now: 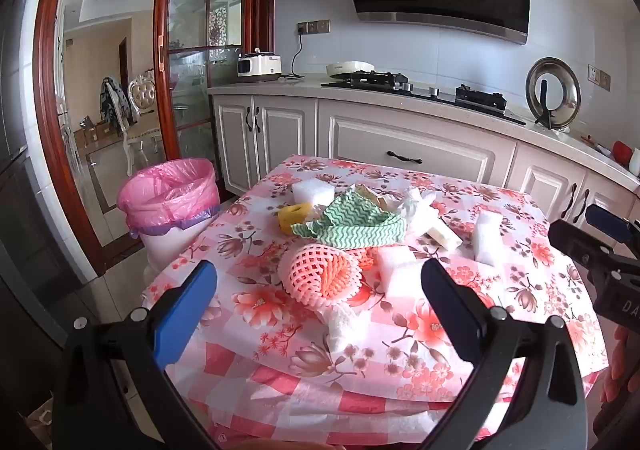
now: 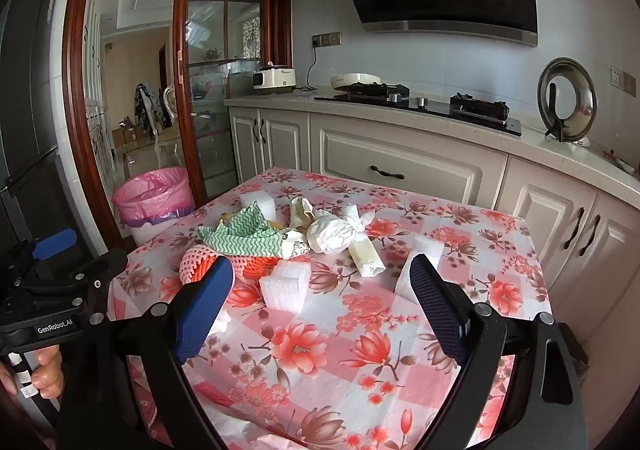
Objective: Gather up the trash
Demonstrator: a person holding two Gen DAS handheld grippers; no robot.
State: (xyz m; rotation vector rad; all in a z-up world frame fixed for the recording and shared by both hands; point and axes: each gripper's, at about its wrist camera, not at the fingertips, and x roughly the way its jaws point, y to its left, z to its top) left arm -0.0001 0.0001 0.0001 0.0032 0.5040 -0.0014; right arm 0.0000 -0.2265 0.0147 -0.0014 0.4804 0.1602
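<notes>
With both the left gripper (image 1: 318,290) and the right gripper (image 2: 322,292) spread wide and empty short of the trash pile (image 1: 352,234) mid-table, 1 careless grab could knock light foam blocks (image 2: 285,286) off, far from the pink-lined bin (image 1: 172,205) left of the table (image 1: 460,362).

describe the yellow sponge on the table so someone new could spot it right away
Start at the table with the pink floral tablecloth, beside the bin with the pink bag. In the trash heap, look at the bin side, next to the green-and-white wavy cloth. The yellow sponge is the only yellow thing there.
</notes>
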